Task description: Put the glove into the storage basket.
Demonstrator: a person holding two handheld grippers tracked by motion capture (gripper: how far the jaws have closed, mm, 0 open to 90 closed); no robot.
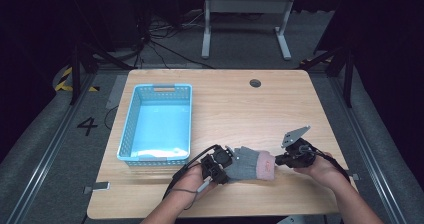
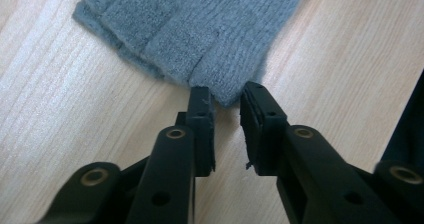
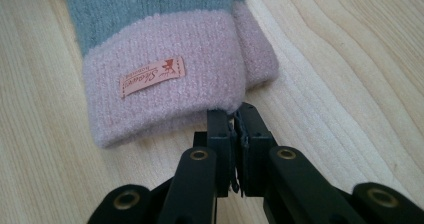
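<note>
We see the grey knitted glove with pink cuff lying lengthwise on the wooden desk between our grippers, left gripper slightly apart around a fingertip, right gripper pinched on the cuff edge.

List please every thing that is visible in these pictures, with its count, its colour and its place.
glove: one, grey knit with a pink cuff that bears a small label, flat on the near part of the table, between the two grippers
basket: one, light blue, perforated walls, on the left part of the table
table: one, light wood, with a round hole near its far edge
left gripper: one, black, at the glove's grey finger end, jaws a little apart beside one fingertip
right gripper: one, black, at the cuff's edge, jaws nearly together
hands: two, coming in from the bottom of the high view, each holding a gripper
</note>
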